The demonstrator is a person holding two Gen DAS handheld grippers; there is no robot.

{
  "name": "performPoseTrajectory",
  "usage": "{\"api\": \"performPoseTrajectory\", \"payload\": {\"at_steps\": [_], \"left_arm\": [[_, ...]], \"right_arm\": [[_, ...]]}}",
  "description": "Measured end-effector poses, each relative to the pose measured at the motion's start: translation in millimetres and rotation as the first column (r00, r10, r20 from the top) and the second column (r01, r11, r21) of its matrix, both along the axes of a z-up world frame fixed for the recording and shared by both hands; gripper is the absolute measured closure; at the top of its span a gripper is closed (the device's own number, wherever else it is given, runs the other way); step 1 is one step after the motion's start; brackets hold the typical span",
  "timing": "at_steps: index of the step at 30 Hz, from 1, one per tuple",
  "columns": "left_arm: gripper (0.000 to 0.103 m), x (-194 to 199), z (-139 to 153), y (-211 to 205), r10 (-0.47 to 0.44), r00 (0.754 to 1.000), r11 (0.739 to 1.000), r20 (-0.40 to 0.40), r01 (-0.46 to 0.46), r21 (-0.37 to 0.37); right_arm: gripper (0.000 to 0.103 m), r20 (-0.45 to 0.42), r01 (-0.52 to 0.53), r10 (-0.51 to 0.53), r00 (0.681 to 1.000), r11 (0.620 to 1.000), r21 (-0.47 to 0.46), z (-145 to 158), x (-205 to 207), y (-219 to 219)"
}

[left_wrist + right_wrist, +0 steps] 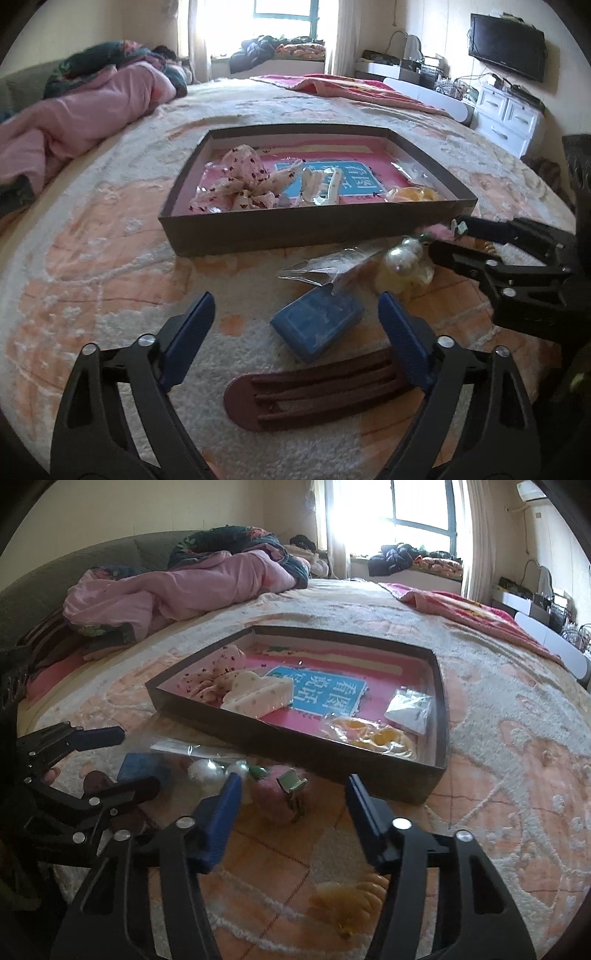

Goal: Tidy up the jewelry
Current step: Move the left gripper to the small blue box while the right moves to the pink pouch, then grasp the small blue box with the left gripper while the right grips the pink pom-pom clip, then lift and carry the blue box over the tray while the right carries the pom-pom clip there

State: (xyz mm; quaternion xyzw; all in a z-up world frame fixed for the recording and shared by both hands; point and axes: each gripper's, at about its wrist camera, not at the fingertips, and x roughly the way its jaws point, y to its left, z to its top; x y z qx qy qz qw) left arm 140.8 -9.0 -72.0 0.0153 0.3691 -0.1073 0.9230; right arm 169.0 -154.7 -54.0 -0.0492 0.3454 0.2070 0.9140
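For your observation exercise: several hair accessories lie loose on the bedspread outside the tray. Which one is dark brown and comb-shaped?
The flat brown hair comb, lying nearest the left claw; the others are pearly, pink or orange.

We hold two handheld grippers, both angled downward.

Left gripper: black linkage arms, blue finger pads. Its jaws stand wide apart, the pads pressing on nothing. Seen from the right wrist, the left gripper enters from the left edge, one finger blue-padded, and a fingertip of our left hand shows behind its frame.

Right gripper: same build, black arms with blue pads. Its jaws are part open, neither pad in contact with anything. Seen from the left wrist, the right gripper reaches in from the right edge with its fingers close together.
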Motion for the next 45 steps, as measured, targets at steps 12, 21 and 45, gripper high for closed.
{"api": "performPoseTrajectory", "payload": {"at_steps": [12, 21, 45], "left_arm": [[0.058, 6, -8, -13, -0.049, 0.998, 0.999, -0.034, 0.049, 0.004], [0.058, 4, -4, -9, -0.039, 0.999, 0.999, -0.029, 0.039, -0.008], [0.058, -8, 37, 42, 0.109, 0.991, 0.992, 0.073, -0.104, -0.071]], "right_arm": [[0.077, -0.073, 0.003, 0.003, 0.997, 0.996, 0.092, -5, 13, -8], [0.079, -0.041, 0.014, -0.010, 0.999, 0.996, 0.090, 2, 6, -15], [0.079, 0.079, -0.023, 0.015, 0.997, 0.994, 0.105, 33, -17, -17]]}}
